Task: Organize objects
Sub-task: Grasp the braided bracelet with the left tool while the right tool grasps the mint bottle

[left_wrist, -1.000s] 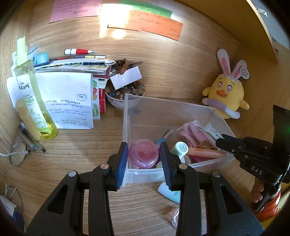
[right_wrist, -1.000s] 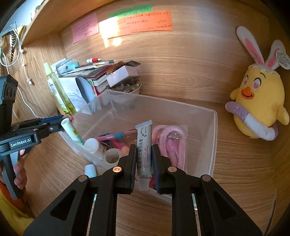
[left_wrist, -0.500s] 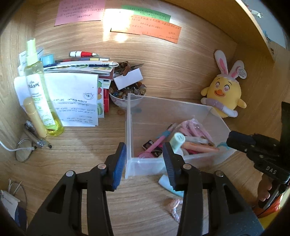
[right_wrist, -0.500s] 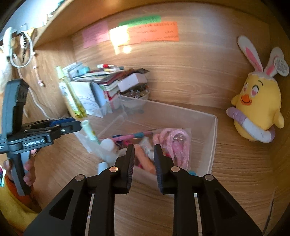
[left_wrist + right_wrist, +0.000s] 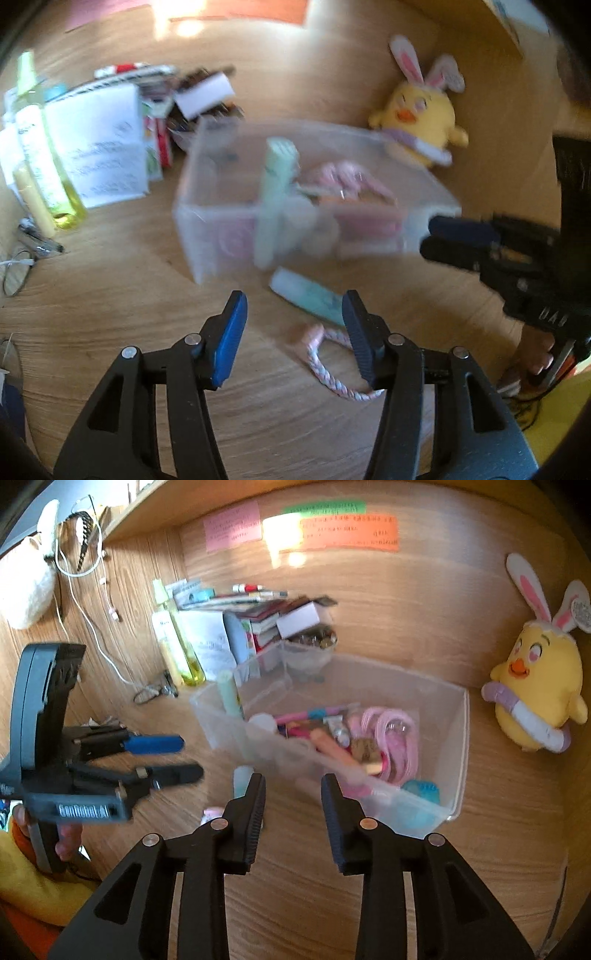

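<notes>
Both tongs released and holding nothing: left tongs (image 5: pixel 293 332) above the wooden desk (image 5: pixel 110 295), right tongs (image 5: pixel 293 805) before the near wall of the clear bin (image 5: pixel 456 738). Inside the bin, a pale green tube (image 5: pixel 229 698) upright in the left corner, pink cords (image 5: pixel 395 734) and pens alongside. Outside on the desk, just beside the bin's front, a teal tube (image 5: pixel 308 295) and a pink braided cord (image 5: pixel 328 373).
</notes>
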Motion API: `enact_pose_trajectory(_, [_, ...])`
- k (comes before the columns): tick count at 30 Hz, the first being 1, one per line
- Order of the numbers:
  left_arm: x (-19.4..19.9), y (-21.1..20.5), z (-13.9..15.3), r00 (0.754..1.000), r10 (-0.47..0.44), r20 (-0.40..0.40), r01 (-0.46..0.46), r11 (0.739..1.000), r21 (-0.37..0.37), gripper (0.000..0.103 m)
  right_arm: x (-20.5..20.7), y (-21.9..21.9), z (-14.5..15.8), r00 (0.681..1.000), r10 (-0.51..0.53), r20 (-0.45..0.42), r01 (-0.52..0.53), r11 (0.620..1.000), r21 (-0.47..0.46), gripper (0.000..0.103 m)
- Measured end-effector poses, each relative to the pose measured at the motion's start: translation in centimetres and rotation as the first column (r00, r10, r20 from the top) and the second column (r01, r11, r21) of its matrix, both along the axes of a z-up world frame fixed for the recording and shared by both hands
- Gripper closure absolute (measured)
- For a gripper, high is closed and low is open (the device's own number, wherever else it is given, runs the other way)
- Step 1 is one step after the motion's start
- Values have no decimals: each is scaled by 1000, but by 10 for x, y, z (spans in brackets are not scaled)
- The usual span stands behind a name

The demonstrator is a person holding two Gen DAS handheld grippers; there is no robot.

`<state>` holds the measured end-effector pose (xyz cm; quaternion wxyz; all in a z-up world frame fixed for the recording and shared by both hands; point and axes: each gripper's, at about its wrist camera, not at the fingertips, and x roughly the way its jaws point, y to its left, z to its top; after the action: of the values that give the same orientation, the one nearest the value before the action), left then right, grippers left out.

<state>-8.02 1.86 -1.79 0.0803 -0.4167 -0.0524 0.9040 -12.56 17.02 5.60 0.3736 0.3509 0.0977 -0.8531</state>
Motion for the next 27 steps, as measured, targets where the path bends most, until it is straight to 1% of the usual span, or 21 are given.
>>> enact_pose_trajectory(2, [-2,7,-9,999,-18,32,19,1000,-17,50,-1,0,-5,1000,-2,19,2,1000,7,74])
enact_pose_trajectory(4, [-3,10,-17,998,-29,60,30,1000,-5,50,-2,-1,-10,999,1,36,-2,1000,12,73])
enact_pose_trajectory(7, [-4,11,-27,994,-40,102,38,999,14,57,-1,-7,-18,998,23,57,-25,999,25,66])
enact_pose_trajectory(8, [-2,12,-27,995,-35,89,34,999,8,58,-1,-10,-21,997,34,64,-36,999,28,62])
enact_pose_trajectory(9, [-1,12,-27,995,-38,93,37,999,11,61,-2,-13,-23,997,41,71,-43,999,31,61])
enact_pose_trajectory(11, [0,12,-28,995,-44,94,42,999,23,82,-3,-23,-31,995,58,87,-63,997,48,61])
enact_pose_trajectory(13, [3,11,-29,995,-40,88,39,999,14,89,-4,-31,-36,994,66,92,-72,995,63,61])
enact_pose_trajectory(17, [9,5,-27,997,-17,71,16,1000,21,90,-5,-49,-48,992,84,95,-94,990,107,61])
enact_pose_trajectory(22, [18,-15,-20,998,38,51,-40,998,58,90,-3,-67,-59,990,105,90,-118,981,155,61])
enact_pose_trajectory(23, [20,-20,-18,998,51,46,-54,996,64,90,-3,-70,-60,991,108,85,-120,980,160,63])
enact_pose_trajectory(25, [23,-27,-16,997,75,37,-77,995,66,90,-1,-76,-64,991,116,61,-125,976,180,79])
enact_pose_trajectory(27, [25,-31,-13,995,94,28,-96,993,75,90,3,-79,-65,992,120,37,-125,975,186,80])
